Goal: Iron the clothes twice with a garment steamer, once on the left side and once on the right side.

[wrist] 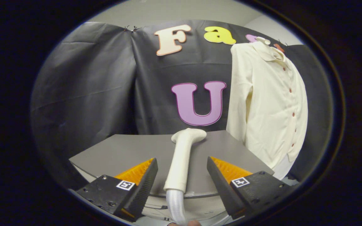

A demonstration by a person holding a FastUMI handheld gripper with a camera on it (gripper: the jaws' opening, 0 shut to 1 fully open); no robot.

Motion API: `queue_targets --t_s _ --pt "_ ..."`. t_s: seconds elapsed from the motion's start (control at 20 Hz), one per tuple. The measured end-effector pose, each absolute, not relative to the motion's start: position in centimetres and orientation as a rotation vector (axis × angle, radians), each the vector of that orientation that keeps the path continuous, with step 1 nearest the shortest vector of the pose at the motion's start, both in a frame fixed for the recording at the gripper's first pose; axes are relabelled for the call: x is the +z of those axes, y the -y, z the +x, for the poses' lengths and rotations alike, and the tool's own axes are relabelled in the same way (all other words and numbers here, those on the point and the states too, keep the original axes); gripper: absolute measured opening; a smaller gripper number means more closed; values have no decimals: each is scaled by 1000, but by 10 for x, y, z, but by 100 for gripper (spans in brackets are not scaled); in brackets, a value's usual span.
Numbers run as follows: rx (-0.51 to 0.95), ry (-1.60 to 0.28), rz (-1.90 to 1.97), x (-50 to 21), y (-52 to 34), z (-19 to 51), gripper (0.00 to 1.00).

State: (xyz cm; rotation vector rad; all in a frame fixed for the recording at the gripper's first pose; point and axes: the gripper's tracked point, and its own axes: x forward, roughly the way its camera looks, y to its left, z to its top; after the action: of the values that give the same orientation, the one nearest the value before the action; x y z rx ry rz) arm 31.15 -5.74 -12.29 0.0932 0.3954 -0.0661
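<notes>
A white garment steamer (pixel 182 157) lies on the grey table (pixel 121 153), its head pointing away toward the booth wall and its ribbed hose (pixel 175 204) trailing back off the table edge. My gripper (pixel 182 163) is open, one finger on each side of the steamer's handle with a clear gap on both sides. A cream button-up shirt (pixel 269 100) hangs upright beyond the right finger, off the table's right edge, with its buttons facing right.
The black cloth wall (pixel 86 88) stands behind the table and wraps round to the left. Bare grey tabletop lies to the left of the steamer. A fingertip of a person's hand (pixel 193 223) shows beside the hose, below the table edge.
</notes>
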Motion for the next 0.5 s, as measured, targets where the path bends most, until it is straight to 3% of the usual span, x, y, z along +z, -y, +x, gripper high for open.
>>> queue_targets --t_s 0.25,0.5 --pt "-110 -448 23 -148 58 333 94" --pt "-137 -500 27 -166 58 346 86"
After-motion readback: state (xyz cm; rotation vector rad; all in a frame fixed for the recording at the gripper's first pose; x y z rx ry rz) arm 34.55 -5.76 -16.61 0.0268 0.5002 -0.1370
